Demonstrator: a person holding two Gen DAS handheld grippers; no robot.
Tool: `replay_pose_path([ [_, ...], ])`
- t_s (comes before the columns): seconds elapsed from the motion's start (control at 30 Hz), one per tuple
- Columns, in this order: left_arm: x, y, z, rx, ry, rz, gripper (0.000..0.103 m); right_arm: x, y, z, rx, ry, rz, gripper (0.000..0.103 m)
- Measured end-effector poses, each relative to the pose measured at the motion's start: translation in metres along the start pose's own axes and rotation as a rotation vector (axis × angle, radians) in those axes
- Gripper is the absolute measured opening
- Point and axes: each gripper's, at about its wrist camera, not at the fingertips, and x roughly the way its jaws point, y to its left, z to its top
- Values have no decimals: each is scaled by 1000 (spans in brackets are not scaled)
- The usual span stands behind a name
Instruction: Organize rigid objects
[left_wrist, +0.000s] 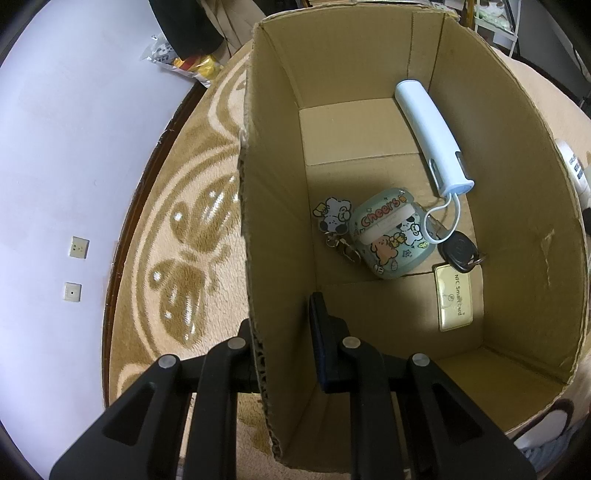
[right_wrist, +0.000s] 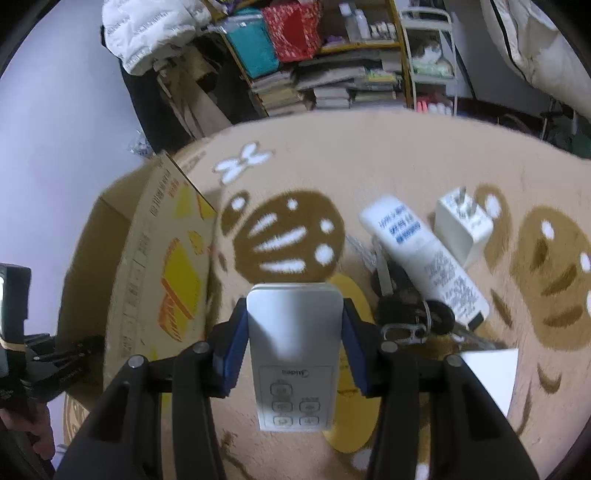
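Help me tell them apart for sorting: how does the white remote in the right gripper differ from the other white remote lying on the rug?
The held remote is clamped between the right gripper pads; the rug remote lies free beside a white charger. The held remote shows its buttons and a logo; the rug remote shows printed labels, no buttons. The held remote points straight ahead; the rug remote lies diagonally. Both are white, slim and rectangular.

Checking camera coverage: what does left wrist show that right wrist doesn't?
Left wrist only: the box interior, holding a white power bank, cartoon pouch, car key and NFC card; left gripper shut on the box wall.

Right wrist only: right gripper shut on a white remote; second remote, plug adapter, keys on the rug.

Both: cardboard box, patterned rug.
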Motion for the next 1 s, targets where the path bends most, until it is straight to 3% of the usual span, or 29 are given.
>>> replay_pose_path([
  [0.5, 0, 3, -1, -3, -3, -11, 17, -69, 51, 53, -98, -323, 134, 51],
  [0.77, 0, 6, -1, -7, -2, -19, 17, -92, 97, 49, -186, -388, 224, 51],
  [1.0, 0, 7, -2, -7, -4, -27, 17, -82, 127, 35, -251, -348, 232, 51],
])
